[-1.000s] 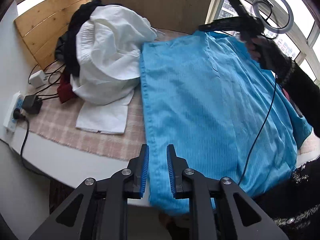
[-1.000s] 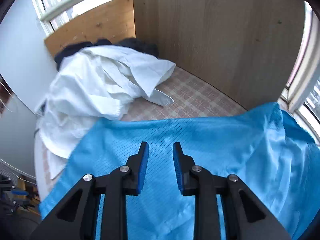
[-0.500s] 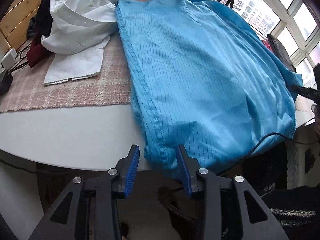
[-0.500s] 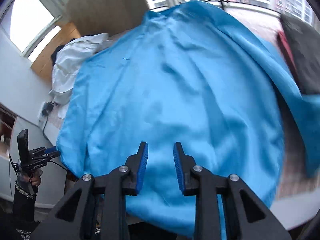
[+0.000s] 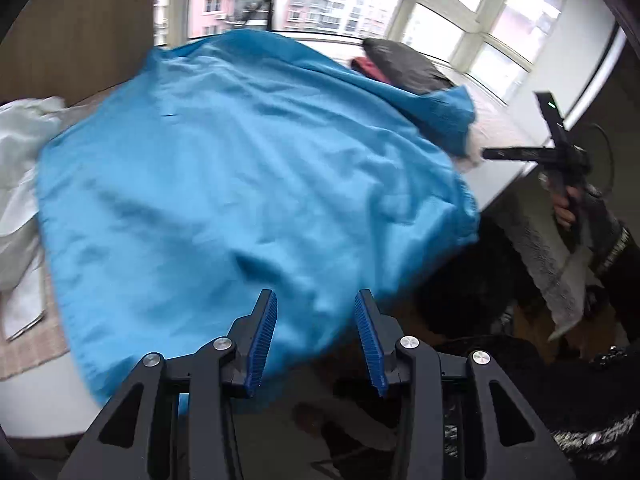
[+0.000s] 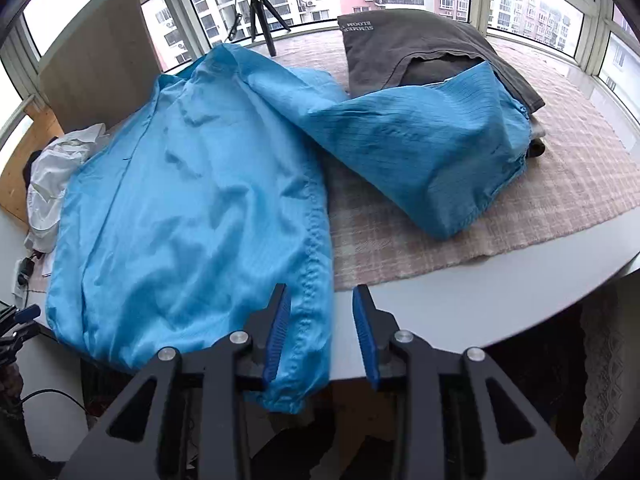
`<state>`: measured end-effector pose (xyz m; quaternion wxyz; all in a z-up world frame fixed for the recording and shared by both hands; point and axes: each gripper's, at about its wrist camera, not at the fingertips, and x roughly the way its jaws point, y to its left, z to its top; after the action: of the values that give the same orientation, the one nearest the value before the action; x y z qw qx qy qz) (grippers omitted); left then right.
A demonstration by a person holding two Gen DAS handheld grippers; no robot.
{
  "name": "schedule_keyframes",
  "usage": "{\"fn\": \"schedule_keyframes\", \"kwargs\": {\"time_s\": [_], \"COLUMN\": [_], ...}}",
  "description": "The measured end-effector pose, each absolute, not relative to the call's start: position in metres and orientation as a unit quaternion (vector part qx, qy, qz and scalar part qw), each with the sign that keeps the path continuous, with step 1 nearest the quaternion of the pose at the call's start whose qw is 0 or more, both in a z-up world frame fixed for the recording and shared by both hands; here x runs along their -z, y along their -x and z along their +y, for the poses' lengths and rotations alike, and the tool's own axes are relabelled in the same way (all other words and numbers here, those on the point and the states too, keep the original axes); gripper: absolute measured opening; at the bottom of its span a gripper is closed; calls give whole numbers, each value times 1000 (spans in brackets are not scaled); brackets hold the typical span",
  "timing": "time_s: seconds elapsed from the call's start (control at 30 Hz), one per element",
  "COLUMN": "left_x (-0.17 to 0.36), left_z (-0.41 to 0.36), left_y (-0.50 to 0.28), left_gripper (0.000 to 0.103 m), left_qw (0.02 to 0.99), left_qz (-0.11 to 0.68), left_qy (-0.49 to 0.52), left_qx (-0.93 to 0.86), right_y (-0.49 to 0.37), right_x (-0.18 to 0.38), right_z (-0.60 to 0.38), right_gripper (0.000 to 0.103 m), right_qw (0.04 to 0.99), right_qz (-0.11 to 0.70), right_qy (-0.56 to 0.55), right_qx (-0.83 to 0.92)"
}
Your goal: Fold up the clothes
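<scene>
Blue striped work jacket [image 6: 192,208] spread back-up across a pink checked cloth [image 6: 560,184] on a white table [image 6: 460,304], hem spilling over the near edge. Left gripper [image 5: 316,334] poised above that hem, blue pads apart and empty — nothing clamped, fabric only behind the gap, with its left pad over the blue and its right pad just past the hem's edge. Right gripper [image 6: 322,332] hung over the jacket's lower right corner — jaws opening, side seam running down just beside the left pad and partly between the two, not pressed by either. One sleeve [image 6: 424,152] flung right, cuff draped against a folded dark grey garment [image 6: 420,44] printed with pale lettering. White garment [image 6: 60,176] crumpled at the far left, beside the jacket's other edge. Seen from the left wrist, right gripper held off the table's right side, gripped by a hand [image 5: 566,208] in a dark knit sleeve [image 5: 612,248], well apart from the sleeve cuff; picture there blurred. Black tripod [image 6: 260,8] standing at the window end of the table, beyond the collar.
</scene>
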<state>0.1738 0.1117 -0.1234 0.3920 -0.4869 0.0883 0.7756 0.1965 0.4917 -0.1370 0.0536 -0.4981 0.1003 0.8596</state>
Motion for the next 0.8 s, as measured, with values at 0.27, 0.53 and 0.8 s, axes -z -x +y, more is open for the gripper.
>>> {"fn": "schedule_keyframes", "kwargs": {"time_s": [0.27,0.53,0.8], "left_x": [122,112,118], "left_z": [202,179,160], "left_y": [-176,-123,-126], "left_gripper": [39,39,39], "left_qw": [429,354,329], "left_qz": [155,119,103], "left_qy": [490,511,517], "left_qx": [-743,-774,-784], "right_y": [-177,-114,-118], "right_x": [137,133,132], "right_z": [624,686,650], "right_gripper": [44,61,2], "right_qw": [125,79,63], "right_qz": [210,266,254], "right_qy": [449,440,413], "right_qx": [-860,-854,-872]}}
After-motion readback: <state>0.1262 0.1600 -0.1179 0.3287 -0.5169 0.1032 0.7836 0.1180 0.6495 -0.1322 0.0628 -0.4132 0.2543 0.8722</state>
